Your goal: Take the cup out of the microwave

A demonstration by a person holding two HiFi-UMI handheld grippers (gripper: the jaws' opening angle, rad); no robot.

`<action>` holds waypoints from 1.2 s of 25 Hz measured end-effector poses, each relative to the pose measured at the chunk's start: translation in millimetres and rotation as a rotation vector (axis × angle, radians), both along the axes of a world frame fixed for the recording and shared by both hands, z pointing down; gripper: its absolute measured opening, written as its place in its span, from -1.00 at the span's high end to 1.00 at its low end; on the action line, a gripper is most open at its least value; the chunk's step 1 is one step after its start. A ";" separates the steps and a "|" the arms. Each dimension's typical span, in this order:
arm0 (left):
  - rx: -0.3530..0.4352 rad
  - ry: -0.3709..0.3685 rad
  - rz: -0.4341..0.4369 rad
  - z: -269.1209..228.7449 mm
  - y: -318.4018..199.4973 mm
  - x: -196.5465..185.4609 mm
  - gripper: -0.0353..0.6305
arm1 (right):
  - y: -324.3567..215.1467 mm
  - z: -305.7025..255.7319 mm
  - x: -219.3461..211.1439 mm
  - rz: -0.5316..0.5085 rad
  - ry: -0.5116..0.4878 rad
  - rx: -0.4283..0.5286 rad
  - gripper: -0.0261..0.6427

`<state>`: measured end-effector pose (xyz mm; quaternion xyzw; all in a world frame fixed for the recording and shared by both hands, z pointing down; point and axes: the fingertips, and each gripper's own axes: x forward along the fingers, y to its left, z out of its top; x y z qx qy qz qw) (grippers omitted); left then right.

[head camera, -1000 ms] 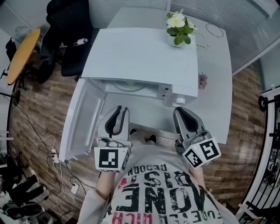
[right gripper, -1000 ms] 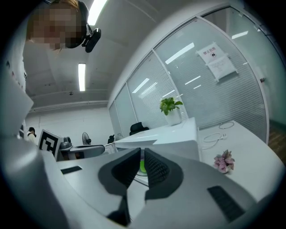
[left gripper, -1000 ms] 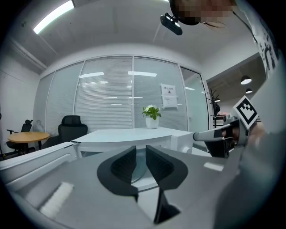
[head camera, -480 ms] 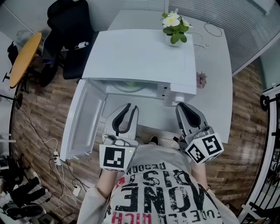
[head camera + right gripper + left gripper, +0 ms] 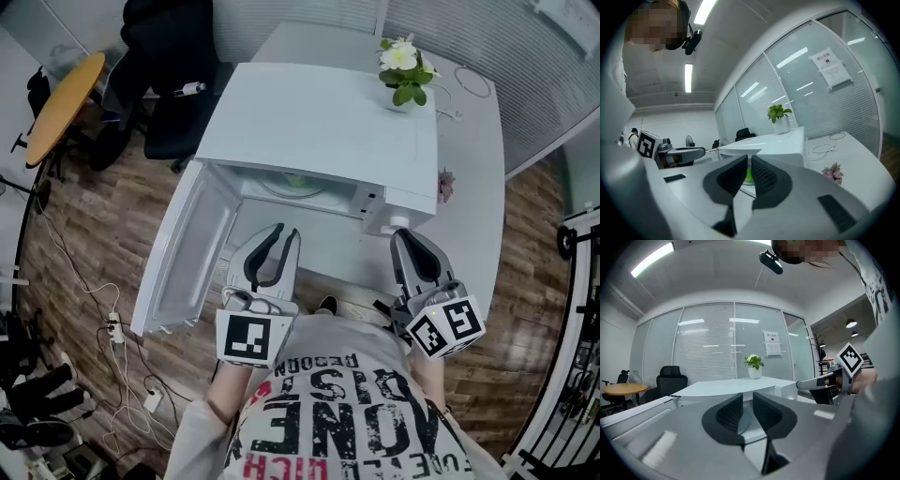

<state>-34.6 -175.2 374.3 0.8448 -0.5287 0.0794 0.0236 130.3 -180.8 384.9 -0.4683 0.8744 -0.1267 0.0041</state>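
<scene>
Facing the microwave (image 5: 319, 122), both grippers are held in front of its open cavity. Left gripper (image 5: 747, 394): jaws spread by a narrow gap, nothing between them. Right gripper (image 5: 748, 158): jaws only slightly apart, gripping nothing. The green cup (image 5: 749, 175) sits inside the cavity, well beyond both sets of fingertips; the right gripper view shows it through the gap between those jaws. The door (image 5: 183, 258) stands open at left.

Wood-plank floor (image 5: 94, 244) lies under me; a white desk (image 5: 473, 206) stands by the blind-covered glass wall (image 5: 708, 348), with a black office chair (image 5: 169, 66) and round wooden table (image 5: 64, 103) at my left.
</scene>
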 end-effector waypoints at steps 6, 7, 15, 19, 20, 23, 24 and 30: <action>-0.011 0.003 0.001 8.9 -1.8 -1.4 0.67 | 0.1 8.5 1.0 0.004 0.007 -0.027 0.82; -0.011 0.000 0.003 10.2 -2.4 -1.3 0.67 | 0.2 9.7 1.2 0.004 0.010 -0.031 0.82; 0.023 -0.126 0.020 18.7 -23.1 -12.4 0.67 | -2.4 9.3 -6.3 -0.014 0.000 -0.046 0.82; 0.059 -0.318 0.065 38.2 -43.5 -16.2 0.66 | -5.8 9.9 -9.3 -0.020 0.004 -0.043 0.82; 0.049 -0.360 0.075 46.3 -48.0 -16.3 0.66 | -6.7 10.0 -9.2 -0.019 0.007 -0.043 0.82; 0.020 -0.484 0.112 69.9 -61.5 -17.3 0.63 | -8.3 10.1 -10.5 -0.012 -0.002 -0.047 0.82; 0.016 -0.521 0.123 75.2 -66.8 -17.6 0.63 | -8.9 10.0 -11.1 -0.010 -0.005 -0.048 0.82; -0.001 -0.734 0.196 110.6 -96.0 -18.2 0.58 | -15.6 6.9 -17.0 -0.005 0.002 -0.037 0.82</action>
